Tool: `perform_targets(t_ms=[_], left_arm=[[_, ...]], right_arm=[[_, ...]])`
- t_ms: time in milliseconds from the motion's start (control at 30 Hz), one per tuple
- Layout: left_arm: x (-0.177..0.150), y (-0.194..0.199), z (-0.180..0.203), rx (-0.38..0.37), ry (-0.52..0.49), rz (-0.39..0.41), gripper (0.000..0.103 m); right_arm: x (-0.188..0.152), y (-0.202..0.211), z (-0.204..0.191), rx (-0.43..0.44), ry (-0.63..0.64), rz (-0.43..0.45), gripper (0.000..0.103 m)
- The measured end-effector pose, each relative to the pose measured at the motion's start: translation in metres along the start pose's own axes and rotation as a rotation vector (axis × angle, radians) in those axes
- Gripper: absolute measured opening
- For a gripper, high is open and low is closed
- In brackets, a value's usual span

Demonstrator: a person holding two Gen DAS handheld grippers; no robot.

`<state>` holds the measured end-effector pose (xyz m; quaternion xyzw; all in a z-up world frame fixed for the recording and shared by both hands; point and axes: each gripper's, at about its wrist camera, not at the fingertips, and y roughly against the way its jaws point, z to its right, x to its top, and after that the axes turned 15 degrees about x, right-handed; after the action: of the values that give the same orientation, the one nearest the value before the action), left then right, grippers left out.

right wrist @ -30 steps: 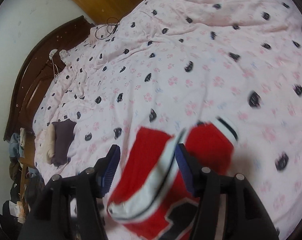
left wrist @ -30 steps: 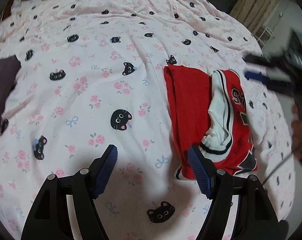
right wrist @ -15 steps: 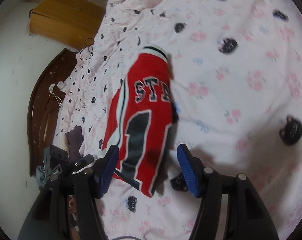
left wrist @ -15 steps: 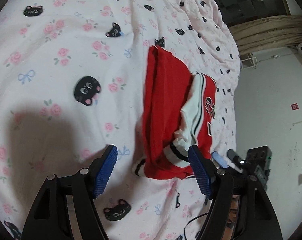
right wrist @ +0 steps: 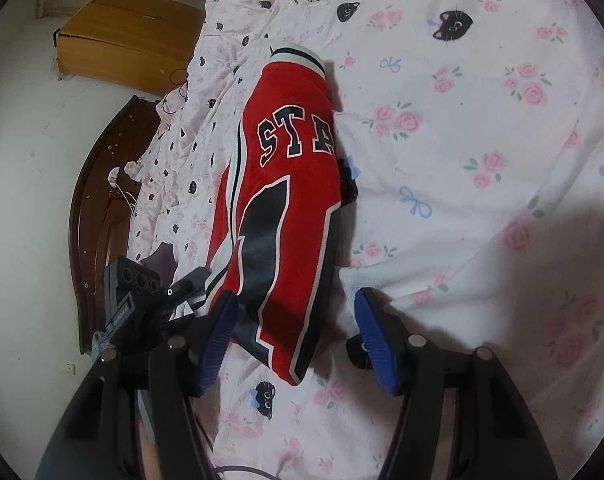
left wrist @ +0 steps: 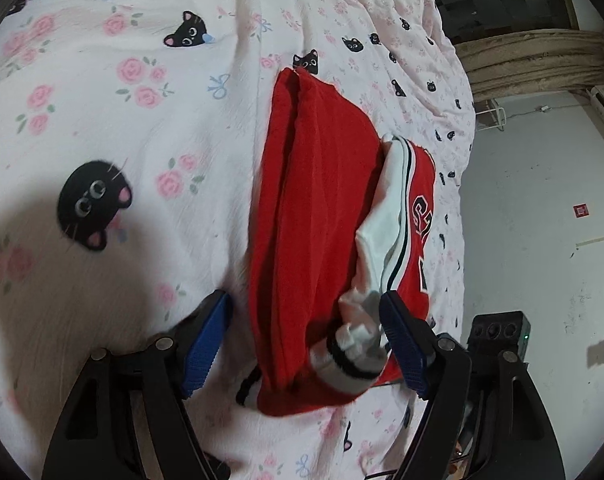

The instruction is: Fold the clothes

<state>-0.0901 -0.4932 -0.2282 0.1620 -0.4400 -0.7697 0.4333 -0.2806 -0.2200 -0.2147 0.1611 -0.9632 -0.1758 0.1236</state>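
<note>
- Red jersey lies folded on the bedspread, long axis running away from me.
- My left gripper and right gripper: both released, straddling its near end.

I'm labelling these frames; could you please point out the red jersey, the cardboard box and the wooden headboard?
red jersey (right wrist: 293, 216): right wrist view, black numeral.
cardboard box (right wrist: 121, 40): right wrist view, side face.
wooden headboard (right wrist: 97, 184): right wrist view, curved edge.

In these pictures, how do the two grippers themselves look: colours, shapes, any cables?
Both are alike. The left gripper and the right gripper each have two black angular arms with triangular cut-outs and silver round screws. Each arm ends in blue ribbed pads that form the jaws. In the right wrist view the left gripper's grey-black camera block shows three round openings. A thin dark cable runs below.
</note>
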Motion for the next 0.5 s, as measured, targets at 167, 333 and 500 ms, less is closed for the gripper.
perform_targets(t_ms=[167, 333, 500], left_arm=[[0.004, -0.002, 0.002, -0.065, -0.003, -0.004, 0.09], [0.004, -0.003, 0.007, -0.07, -0.032, 0.006, 0.101], [0.005, -0.005, 0.013, -0.065, -0.055, 0.01, 0.102]], right_arm=[[0.004, -0.005, 0.008, 0.036, -0.031, 0.002, 0.063], [0.009, -0.01, 0.013, 0.068, -0.052, 0.005, 0.063], [0.014, -0.014, 0.017, 0.082, -0.063, 0.005, 0.063]])
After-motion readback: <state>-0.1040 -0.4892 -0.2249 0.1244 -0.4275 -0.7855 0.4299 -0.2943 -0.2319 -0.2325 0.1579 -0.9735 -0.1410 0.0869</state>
